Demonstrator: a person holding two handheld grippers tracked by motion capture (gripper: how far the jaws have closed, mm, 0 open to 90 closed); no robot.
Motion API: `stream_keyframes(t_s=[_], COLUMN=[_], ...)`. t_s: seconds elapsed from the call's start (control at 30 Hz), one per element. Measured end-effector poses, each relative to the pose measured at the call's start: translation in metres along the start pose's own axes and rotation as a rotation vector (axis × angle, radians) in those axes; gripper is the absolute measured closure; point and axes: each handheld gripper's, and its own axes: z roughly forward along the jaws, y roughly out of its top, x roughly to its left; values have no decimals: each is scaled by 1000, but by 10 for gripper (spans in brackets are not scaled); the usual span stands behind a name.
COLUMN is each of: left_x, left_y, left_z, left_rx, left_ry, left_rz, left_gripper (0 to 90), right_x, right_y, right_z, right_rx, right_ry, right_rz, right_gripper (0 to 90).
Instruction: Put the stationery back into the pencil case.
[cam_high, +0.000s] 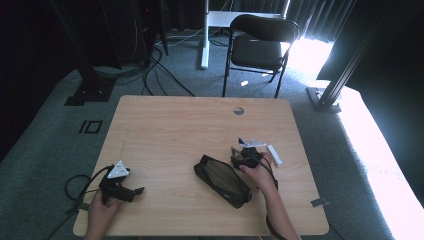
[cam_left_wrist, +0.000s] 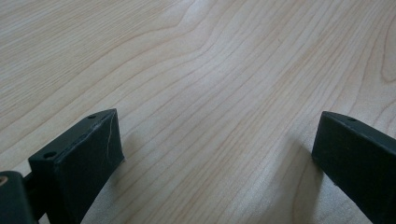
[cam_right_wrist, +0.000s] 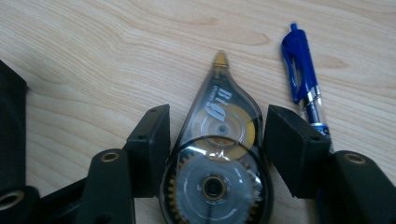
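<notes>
Starting at the left of the high view, I have my left gripper resting near the table's front left corner, well apart from everything else; its own view gives me bare wood grain between two widely parted jaws, so it is released and holds nothing. Toward the middle lies a dark pencil case, set at a slant; from above I cannot tell what it holds, and in the right gripper view just a black edge of it shows at the left. Right of the case, my right gripper sits low over small items that the high view leaves as blurs, with a white stick-like object just beyond the hand. The right gripper view resolves them: a correction tape dispenser, teardrop-shaped, smoky clear shell, yellow tip, gears and gold reel visible inside, lies flat on the wood between the jaws. The pads flank it closely, though I cannot tell whether they press. A blue pen lies just beside the right jaw.
</notes>
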Motion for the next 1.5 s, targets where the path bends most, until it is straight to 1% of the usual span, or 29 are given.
stream_keyframes(t_s=[0.2,0.3,0.37,0.47,0.6,0.7,0.87,0.93,1.0,1.17,1.37,1.5], left_x=[0,0,0,0,0,0,0,0,0,0,0,0], left_y=[0,0,0,0,0,0,0,0,0,0,0,0], left_z=[0,0,0,0,0,0,0,0,0,0,0,0], left_rx=[0,0,0,0,0,0,0,0,0,0,0,0], left_ry=[0,0,0,0,0,0,0,0,0,0,0,0], left_rz=[0,0,0,0,0,0,0,0,0,0,0,0], left_gripper=[19,19,19,19,19,19,19,19,19,19,19,19], right_x=[3,3,2,2,4,4,5,5,4,4,5,3], right_y=[2,5,7,8,10,11,11,12,14,18,23,29], right_z=[2,4,5,5,5,4,2,-1,-4,-12,-21,-32], right_rx=[15,20,25,25,37,40,40,33,27,20,2,-10], right_ry=[-21,-8,-4,-13,-24,6,21,15,25,29,35,40], right_rz=[-36,-47,-52,-42,-28,-5,1,4,6,-5,1,13], right_gripper=[432,433,481,501,508,511,513,514,515,515,516,516])
